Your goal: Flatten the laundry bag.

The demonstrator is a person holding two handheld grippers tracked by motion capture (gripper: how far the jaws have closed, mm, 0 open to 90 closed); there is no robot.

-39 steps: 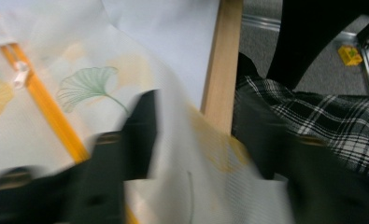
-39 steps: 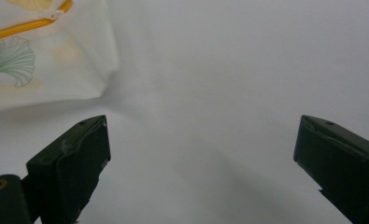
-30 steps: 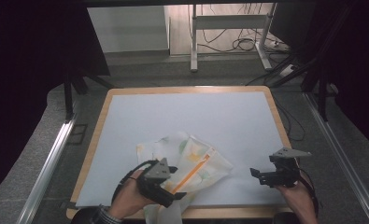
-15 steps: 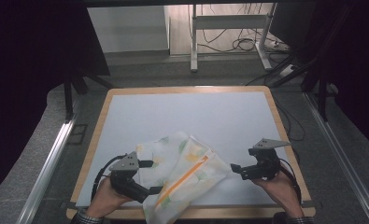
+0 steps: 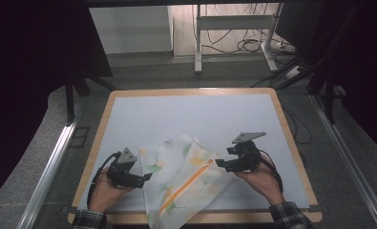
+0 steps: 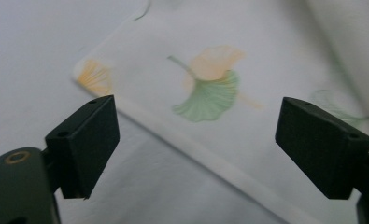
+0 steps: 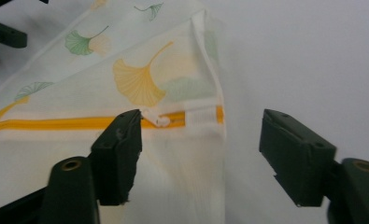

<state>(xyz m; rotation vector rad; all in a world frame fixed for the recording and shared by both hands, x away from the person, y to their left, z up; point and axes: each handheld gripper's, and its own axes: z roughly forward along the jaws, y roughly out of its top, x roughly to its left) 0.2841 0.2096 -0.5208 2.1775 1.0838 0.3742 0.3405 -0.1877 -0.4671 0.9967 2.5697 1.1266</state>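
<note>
White cloth printed with ginkgo leaves, a zippered pouch (image 5: pixel 183 179), lies crumpled near the front edge of the surface (image 5: pixel 195 114), spilling slightly over it. I judge this the approach to a two-handed grasp. My left tool (image 5: pixel 148 177) stands wide at the pouch's left hem, nothing between its jaws. My right tool (image 5: pixel 218 162) has just been closing but is still apart, with the zipper end between the jaws and unpressed. Next I'd settle each onto its edge and pinch.

The right gripper view shows the yellow zipper (image 7: pixel 70 124) and white pull (image 7: pixel 153 117); the left gripper view shows the folded hem (image 6: pixel 196 149); the high view gives the overall lie.
</note>
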